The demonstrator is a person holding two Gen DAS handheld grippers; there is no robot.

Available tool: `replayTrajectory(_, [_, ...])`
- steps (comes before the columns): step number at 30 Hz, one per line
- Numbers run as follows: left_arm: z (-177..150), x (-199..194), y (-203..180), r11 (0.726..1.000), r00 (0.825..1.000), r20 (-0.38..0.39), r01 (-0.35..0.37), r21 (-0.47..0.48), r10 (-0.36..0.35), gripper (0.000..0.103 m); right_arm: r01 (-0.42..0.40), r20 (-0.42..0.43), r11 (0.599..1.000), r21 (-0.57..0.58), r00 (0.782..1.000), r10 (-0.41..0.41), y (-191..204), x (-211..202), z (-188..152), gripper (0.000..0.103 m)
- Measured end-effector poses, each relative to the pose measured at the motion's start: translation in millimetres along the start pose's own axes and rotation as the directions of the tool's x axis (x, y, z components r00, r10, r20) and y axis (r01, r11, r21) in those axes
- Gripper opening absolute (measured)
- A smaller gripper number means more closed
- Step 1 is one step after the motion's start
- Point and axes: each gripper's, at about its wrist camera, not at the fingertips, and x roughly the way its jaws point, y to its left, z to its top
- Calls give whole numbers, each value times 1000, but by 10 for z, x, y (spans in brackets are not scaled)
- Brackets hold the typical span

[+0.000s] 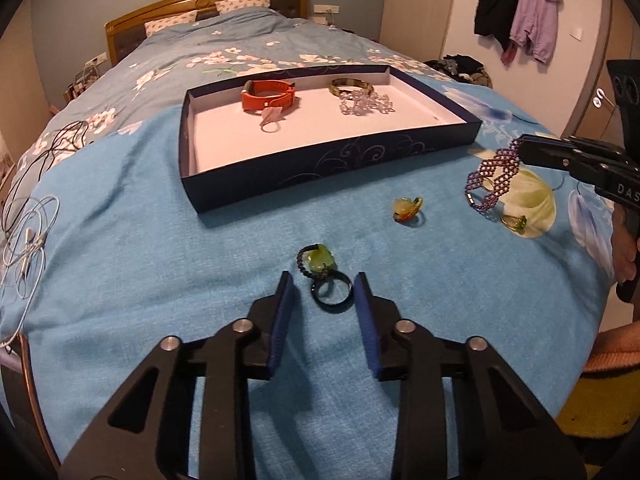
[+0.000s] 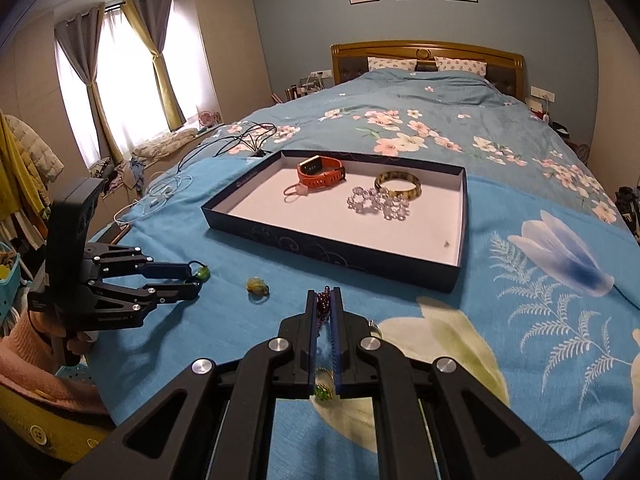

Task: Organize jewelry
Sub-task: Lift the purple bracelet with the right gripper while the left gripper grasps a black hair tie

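My left gripper (image 1: 324,282) hovers low over the blue bedspread, jaws open around a dark ring (image 1: 333,293). The pads stand clear of it. A green-stone ring on a braided band (image 1: 316,262) lies just beyond. My right gripper (image 2: 325,294) is shut on a purple beaded bracelet (image 2: 323,304), which hangs from its tips (image 1: 492,180) above the bed. A dark blue tray (image 1: 320,168) holds an orange watch (image 1: 268,94), a bangle (image 1: 351,86) and a crystal bracelet (image 1: 366,103). A yellow ring (image 1: 406,210) and a gold ring with a green stone (image 1: 516,222) lie loose.
White and black cables (image 1: 28,232) trail over the bed's left side. A person's hand in a pink sleeve (image 2: 24,344) holds the left gripper (image 2: 195,278). The tray (image 2: 320,248) lies across the middle of the bed, and the headboard (image 2: 428,50) stands far behind it.
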Motion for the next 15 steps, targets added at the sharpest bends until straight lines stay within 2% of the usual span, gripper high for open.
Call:
replayTrajectory(2, [0,-5,30,1000,1000,3,-5,-14,5,22,-4,4,1000,-1,1000,4,11,0,16,5])
replayTrajectory(15, [-25,-155,27,999,999,44,7,-35,-6,22,-30,40,999,-13,999,31,56,-14,117,5])
